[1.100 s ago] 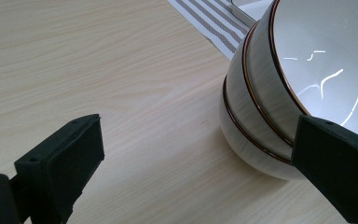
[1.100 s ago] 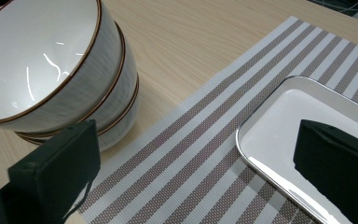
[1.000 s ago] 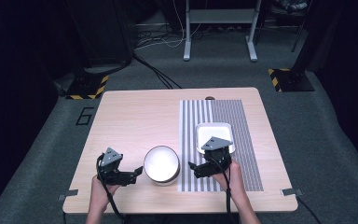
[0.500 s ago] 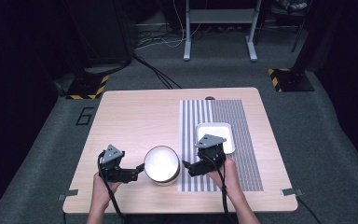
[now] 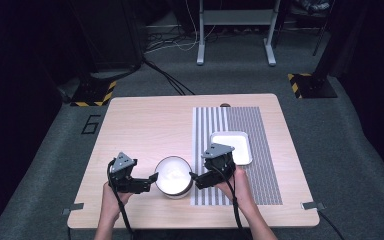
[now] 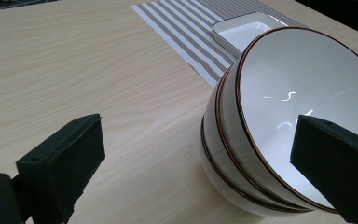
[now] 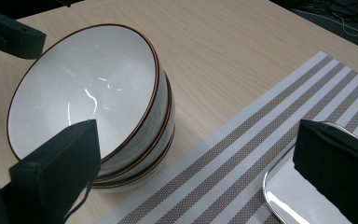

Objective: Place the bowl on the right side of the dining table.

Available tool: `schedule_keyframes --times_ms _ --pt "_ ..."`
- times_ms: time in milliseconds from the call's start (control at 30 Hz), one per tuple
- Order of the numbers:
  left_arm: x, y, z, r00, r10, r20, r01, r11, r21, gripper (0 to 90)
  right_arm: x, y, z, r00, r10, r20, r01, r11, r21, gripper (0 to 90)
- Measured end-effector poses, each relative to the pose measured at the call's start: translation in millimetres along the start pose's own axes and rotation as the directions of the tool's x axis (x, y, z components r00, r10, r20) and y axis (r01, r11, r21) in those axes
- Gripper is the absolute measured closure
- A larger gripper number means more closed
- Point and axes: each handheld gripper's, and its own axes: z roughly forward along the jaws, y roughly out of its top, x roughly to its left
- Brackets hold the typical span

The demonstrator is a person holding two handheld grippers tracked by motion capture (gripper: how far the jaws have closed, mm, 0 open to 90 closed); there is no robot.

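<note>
Stacked white ceramic bowls with thin brown rims, apparently three, sit on the pale wooden table between two wide-open, empty claws, left gripper at nine o'clock, right gripper at three o'clock, with a white rectangular tray on the grey-striped placemat toward two o'clock.
</note>
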Motion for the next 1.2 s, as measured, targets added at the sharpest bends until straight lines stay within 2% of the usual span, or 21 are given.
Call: schedule_keyframes --times_ms 300,800,900,1133,1200 --pt "-2.5 2.0 5.9 0.9999 0.003 0.016 -0.003 1.0 0.005 2.8 4.8 2.2 11.5 0.9997 -0.008 -0.021 0.009 1.0 0.018 0.4" --pt "-12.3 3.0 22.6 0.9986 0.037 0.038 -0.038 0.9986 0.035 3.9 14.9 4.7 31.6 0.9987 -0.023 -0.046 0.025 0.998 0.052 3.5" --pt "-15.0 1.7 26.5 0.9978 0.052 0.041 -0.054 0.9972 0.051 4.5 17.5 4.9 36.3 0.9981 -0.035 -0.051 0.038 0.998 0.053 6.0" --pt "-18.5 -4.7 36.0 0.9963 0.062 0.059 -0.066 0.9952 0.072 9.0 25.1 2.1 50.2 0.9968 -0.018 -0.078 0.024 0.997 0.074 13.8" --pt "-19.9 -6.7 38.0 0.9961 0.065 0.06 -0.069 0.9946 0.078 10.8 26.7 0.4 54.0 0.9973 -0.02 -0.07 0.026 0.996 0.085 14.7"
